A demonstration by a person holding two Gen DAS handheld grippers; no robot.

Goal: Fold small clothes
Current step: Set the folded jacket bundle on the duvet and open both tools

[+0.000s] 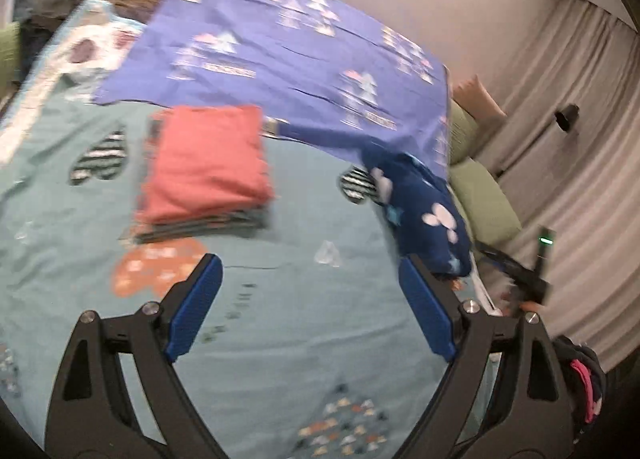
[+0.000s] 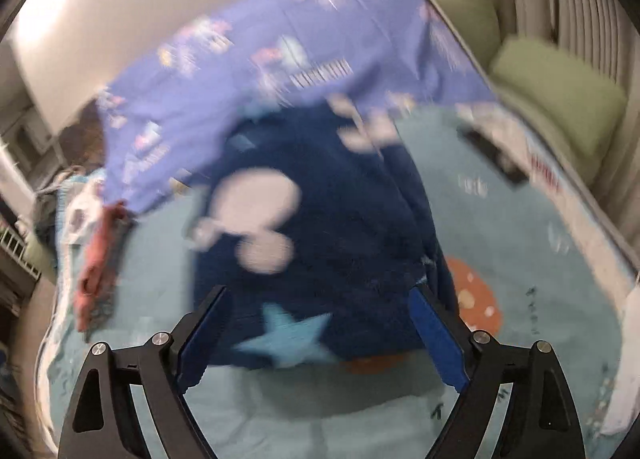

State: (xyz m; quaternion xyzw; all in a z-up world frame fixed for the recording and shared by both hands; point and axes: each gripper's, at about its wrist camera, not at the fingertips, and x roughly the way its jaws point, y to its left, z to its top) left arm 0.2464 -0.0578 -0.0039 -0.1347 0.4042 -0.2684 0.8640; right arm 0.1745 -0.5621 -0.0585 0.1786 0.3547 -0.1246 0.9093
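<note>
- Both grippers are empty right now. The left gripper has its fingers spread wide with only the teal bedspread showing between them, and nothing pinched.
- The right gripper is spread wide too. The navy garment with the white shapes and a light blue star fills the gap between its fingers, but the pads don't look like they're pressing on it. That view is pretty smeared, so take this one with a grain of salt.
- The navy piece sits on the bedspread near the edge of the bed, partly tucked under the hanging edge of the purple printed sheet. In the left view it's off to the right, just beyond the gripper.
- There's a tidy folded stack with a coral piece on top, well apart from the navy one. My guess is that pile is the finished stuff.
- So this looks like the between-items step: one piece stacked, the navy one up next.
- The next move probably calls for getting it clear of the purple sheet, laying it flat on open bedspread, then grabbing two corners or an edge with both grippers.
</note>
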